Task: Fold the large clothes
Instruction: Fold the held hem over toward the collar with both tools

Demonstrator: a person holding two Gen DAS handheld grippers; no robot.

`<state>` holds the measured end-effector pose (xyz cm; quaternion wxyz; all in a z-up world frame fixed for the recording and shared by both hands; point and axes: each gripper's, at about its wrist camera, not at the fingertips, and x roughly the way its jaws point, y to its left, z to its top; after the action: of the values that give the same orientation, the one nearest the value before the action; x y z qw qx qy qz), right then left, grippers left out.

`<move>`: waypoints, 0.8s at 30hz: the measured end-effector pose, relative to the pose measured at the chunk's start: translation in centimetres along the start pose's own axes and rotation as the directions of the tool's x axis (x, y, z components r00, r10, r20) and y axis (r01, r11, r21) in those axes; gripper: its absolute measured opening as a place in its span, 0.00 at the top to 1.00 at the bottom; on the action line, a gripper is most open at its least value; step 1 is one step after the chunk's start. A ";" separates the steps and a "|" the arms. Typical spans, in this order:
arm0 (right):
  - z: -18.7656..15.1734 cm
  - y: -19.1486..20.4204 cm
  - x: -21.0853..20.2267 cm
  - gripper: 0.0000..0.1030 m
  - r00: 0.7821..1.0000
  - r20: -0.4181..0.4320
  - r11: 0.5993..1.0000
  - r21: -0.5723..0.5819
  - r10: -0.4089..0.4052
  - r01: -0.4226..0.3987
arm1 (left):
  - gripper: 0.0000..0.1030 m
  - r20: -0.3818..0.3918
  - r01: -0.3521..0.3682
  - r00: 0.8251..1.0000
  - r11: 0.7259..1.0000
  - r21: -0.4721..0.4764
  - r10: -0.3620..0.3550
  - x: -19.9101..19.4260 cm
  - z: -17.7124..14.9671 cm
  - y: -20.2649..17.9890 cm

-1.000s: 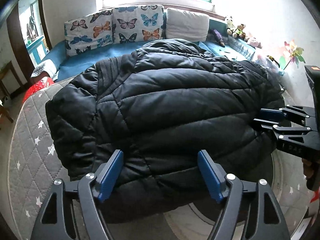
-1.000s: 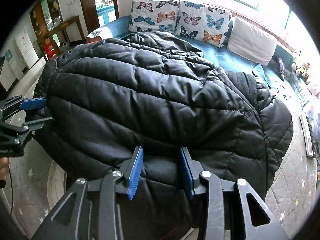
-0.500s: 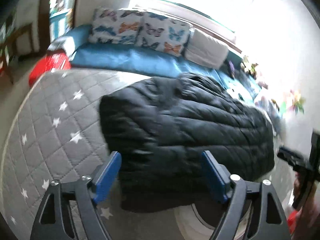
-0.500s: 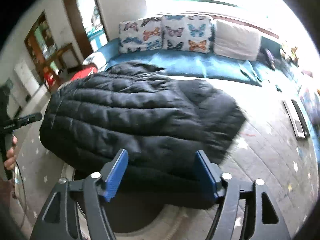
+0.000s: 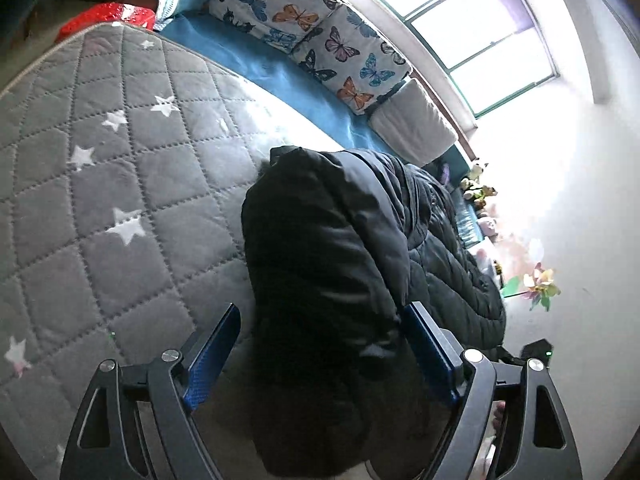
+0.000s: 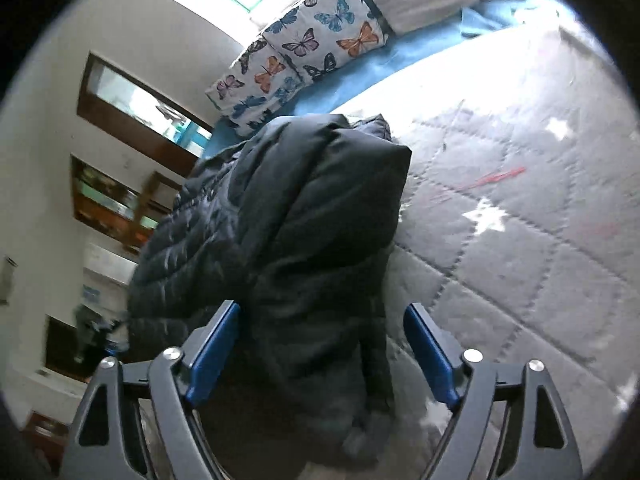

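**Jacket bundled on bed, both claws spreading**

Black puffer jacket [image 5: 328, 264] heaped in a folded bundle on the grey star-quilted mattress [image 5: 100, 184], near edge reaching toward both cameras and partly hanging past the mattress edge. Seen end-on from each side: quilted layers stacked, one thick fold on top, thinner shiny panel behind.

Left claw [image 5: 320, 356] spreading wider at this moment, blue pads [image 5: 212, 360] standing either side of the jacket's near end. Dark fabric between them, right pad just at the fabric's edge, left pad apart from it; nothing clamped.

Right claw [image 6: 320, 352] likewise still widening, jacket [image 6: 304, 240] end lying between its blue pads [image 6: 428, 352]. Left pad close against the fabric, right pad clear of it over bare mattress [image 6: 520, 200]; no grip visible.

Both views strongly tilted. Beyond the jacket: blue sheet [image 5: 280, 76] along the far side, butterfly-print cushions [image 5: 320, 36] and a white pillow [image 5: 412, 128] under a bright window [image 5: 492, 32]. Small plush toys [image 5: 476, 188] and a paper pinwheel [image 5: 538, 284] by the wall in the left view; wooden shelving [image 6: 116, 204] in the right view.
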<state>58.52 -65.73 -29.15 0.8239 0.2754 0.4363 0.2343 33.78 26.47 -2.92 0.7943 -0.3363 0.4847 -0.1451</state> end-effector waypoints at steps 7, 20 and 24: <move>1.3 -0.3 2.1 0.01 0.995 -0.047 0.996 -0.006 0.089 -0.090 | 0.01 -0.029 0.065 0.997 0.997 -0.036 -0.066 1.7 1.2 2.0; 0.7 1.6 2.7 0.00 0.990 -0.138 0.992 -0.113 0.036 -0.052 | 0.00 -0.141 0.152 0.977 0.986 -0.073 -0.161 5.4 1.8 1.7; 0.1 3.0 2.6 0.00 0.988 -0.149 0.980 -0.188 0.037 -0.065 | 0.01 -0.161 0.120 0.981 0.992 0.032 -0.113 5.3 1.2 -1.0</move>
<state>59.46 -61.87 -28.67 0.8065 0.1879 0.4632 0.3158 37.51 23.25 -5.49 0.7502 -0.3351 0.5227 -0.2275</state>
